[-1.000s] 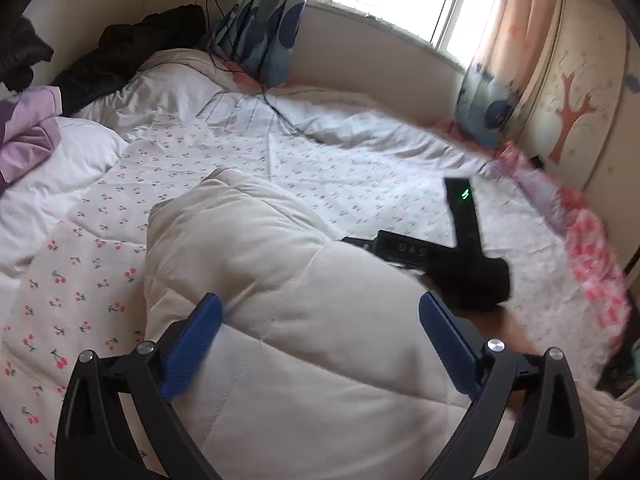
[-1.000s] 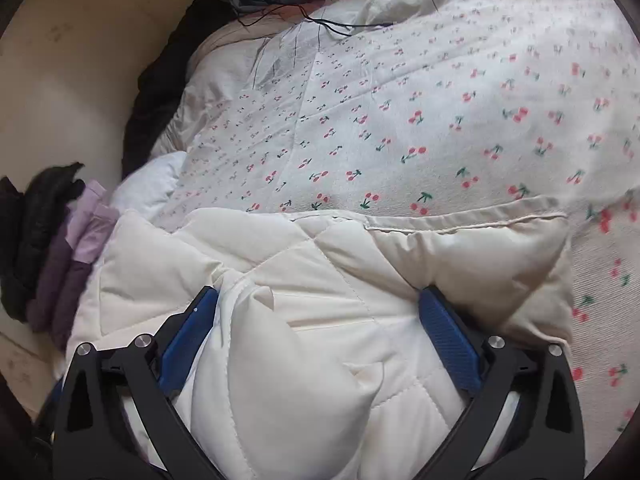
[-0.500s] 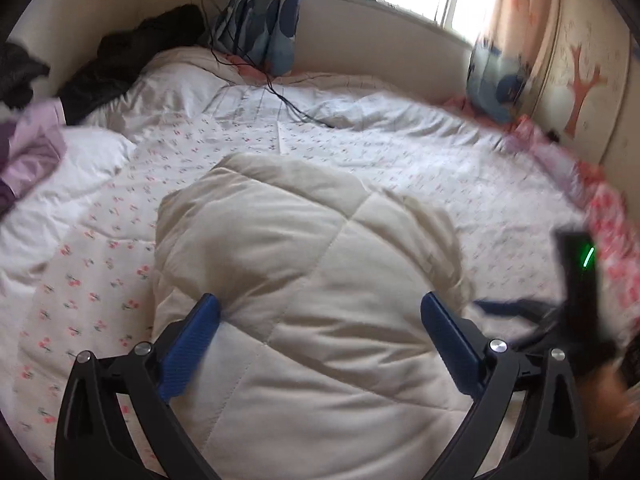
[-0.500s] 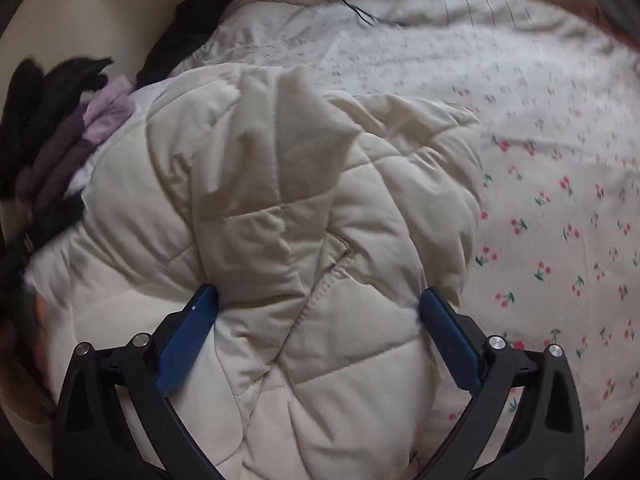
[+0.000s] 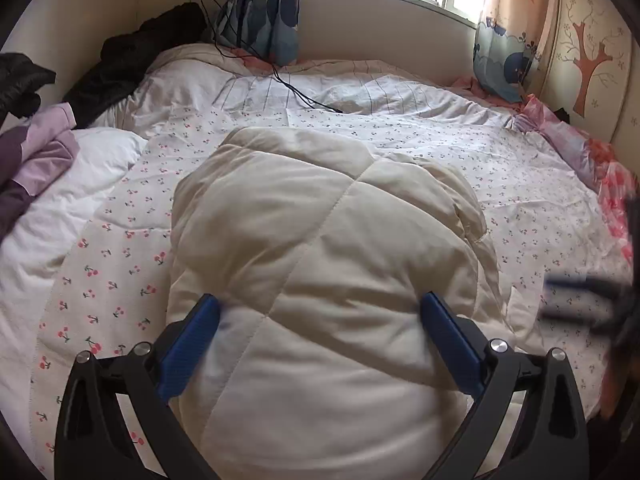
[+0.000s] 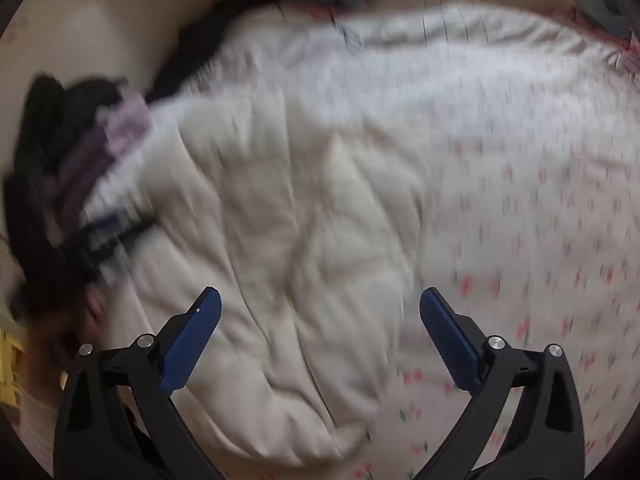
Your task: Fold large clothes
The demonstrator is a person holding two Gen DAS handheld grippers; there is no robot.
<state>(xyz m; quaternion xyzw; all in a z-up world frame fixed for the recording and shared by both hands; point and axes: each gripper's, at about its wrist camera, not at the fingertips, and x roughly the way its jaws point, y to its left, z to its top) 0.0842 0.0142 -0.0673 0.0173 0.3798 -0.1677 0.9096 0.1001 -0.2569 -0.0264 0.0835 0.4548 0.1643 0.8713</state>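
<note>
A cream quilted padded jacket (image 5: 320, 248) lies folded into a thick bundle on the cherry-print bed sheet (image 5: 120, 264). My left gripper (image 5: 320, 320) is open, its blue fingers straddling the near end of the bundle. In the blurred right wrist view the same jacket (image 6: 280, 220) lies on the sheet, and my right gripper (image 6: 320, 312) is open and empty above its near right edge. The right gripper shows as a dark blur at the right edge of the left wrist view (image 5: 592, 308). The left gripper shows at the left of the right wrist view (image 6: 116, 228).
A pile of purple and black clothes (image 5: 28, 148) lies at the left of the bed. A black garment (image 5: 136, 60) and a charging cable (image 5: 296, 92) lie near the head. Curtains (image 5: 264, 8) hang at the window. A pink floral blanket (image 5: 600, 160) edges the right side.
The right gripper has lifted off the jacket and pulled back to the right, now blurred by motion. The left gripper has risen slightly, so more of the folded bundle shows.
</note>
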